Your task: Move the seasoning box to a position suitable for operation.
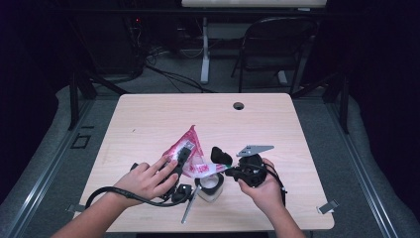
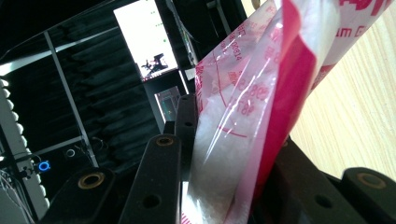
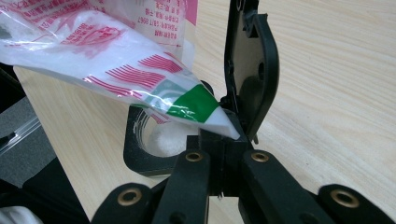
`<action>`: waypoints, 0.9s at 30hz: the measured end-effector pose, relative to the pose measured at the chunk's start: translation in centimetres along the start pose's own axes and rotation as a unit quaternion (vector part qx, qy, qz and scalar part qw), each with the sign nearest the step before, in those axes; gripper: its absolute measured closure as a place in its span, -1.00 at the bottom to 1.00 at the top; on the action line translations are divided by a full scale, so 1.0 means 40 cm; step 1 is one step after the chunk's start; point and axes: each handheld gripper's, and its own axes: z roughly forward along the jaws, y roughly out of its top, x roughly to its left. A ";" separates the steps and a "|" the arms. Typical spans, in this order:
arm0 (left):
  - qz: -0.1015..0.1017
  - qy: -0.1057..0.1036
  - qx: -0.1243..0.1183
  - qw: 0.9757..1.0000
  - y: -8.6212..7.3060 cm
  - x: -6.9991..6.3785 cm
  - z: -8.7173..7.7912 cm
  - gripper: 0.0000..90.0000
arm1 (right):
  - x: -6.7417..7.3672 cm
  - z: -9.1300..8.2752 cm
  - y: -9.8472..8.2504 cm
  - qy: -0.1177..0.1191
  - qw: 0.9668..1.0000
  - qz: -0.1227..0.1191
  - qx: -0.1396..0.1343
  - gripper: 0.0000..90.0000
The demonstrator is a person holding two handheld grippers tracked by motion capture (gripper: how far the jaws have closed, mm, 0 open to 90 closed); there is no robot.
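Now we hold a clear plastic bag point(image 1: 190, 148) printed in red and pink above the wooden table point(image 1: 148, 119), stretched between our two tools and tilted so its far corner rises toward the table's middle. At the left of the high view, our left hand point(image 1: 148, 179) wraps the left gripper point(image 1: 182, 157), whose jaws are clamped on the upper part of the bag; in the left gripper view the film and its white, grainy contents point(image 2: 219, 163) sit pressed between the two black jaws.

Just below the bag's low corner stands a small jar point(image 1: 210, 186) on the table, held in a black ring; in the right gripper view we see white powder lying inside it. A thin grey stick point(image 1: 187, 210) lies on the table beside the jar.

Farther right, our right hand point(image 1: 265, 191) carries the right gripper point(image 1: 224, 159), its jaws fully closed and pinching the bag's green-tipped corner point(image 3: 198, 105), which hangs right over the jar's mouth.
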 end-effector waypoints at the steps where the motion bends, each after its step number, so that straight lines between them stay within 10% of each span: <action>1: 0.003 -0.002 0.000 1.000 0.001 0.002 0.000 0.69 | 0.000 0.001 -0.001 0.000 1.000 0.002 -0.001 1.00; 27: 0.000 -0.008 0.007 1.000 -0.009 -0.003 0.010 0.70 | 0.011 -0.003 -0.002 0.002 1.000 0.003 -0.010 1.00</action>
